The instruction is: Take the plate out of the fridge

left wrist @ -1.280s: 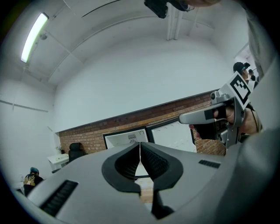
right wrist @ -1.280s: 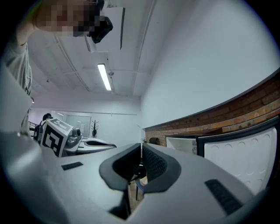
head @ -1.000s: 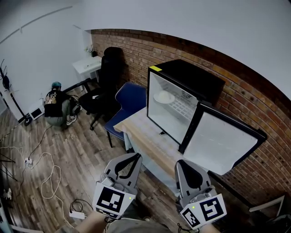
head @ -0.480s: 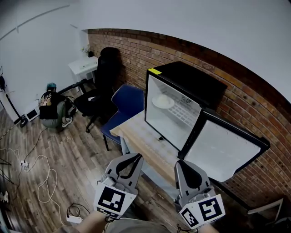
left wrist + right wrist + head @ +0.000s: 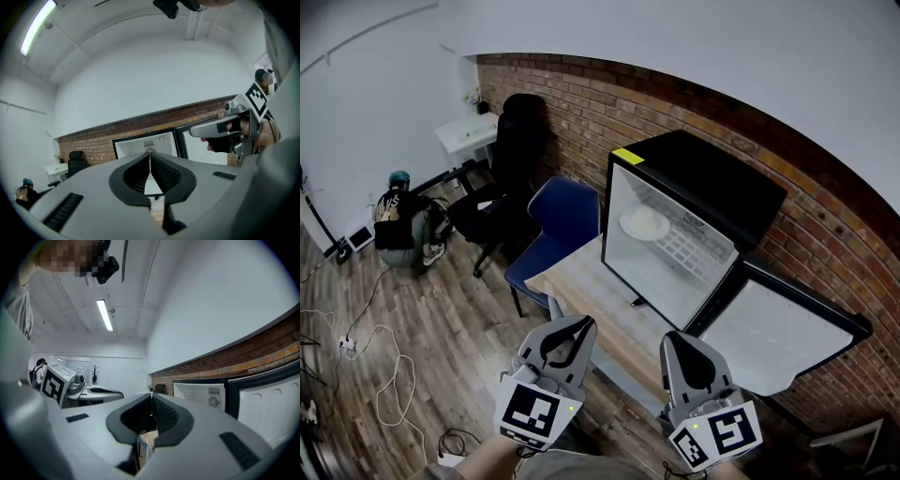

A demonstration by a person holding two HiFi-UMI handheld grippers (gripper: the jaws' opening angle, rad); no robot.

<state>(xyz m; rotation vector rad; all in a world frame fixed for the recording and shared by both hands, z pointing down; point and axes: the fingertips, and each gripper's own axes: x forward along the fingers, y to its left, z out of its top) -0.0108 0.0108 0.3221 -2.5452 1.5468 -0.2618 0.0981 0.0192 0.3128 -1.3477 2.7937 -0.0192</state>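
The black mini fridge stands on a wooden table against the brick wall, with its door swung open to the right. A white plate lies on the upper wire shelf inside. My left gripper and right gripper hang low in front of the table, well short of the fridge. Both are shut with nothing between the jaws. In the left gripper view the tips meet in front of the fridge opening. The right gripper view shows its tips closed, with the fridge to their right.
A blue chair stands at the table's left end, with a black office chair behind it. A person crouches on the wooden floor at the left. Cables trail across the floor. A white desk sits in the far corner.
The head view has shifted, so the fridge and its open door sit a little further right and lower. Both grippers keep their place and stay shut.
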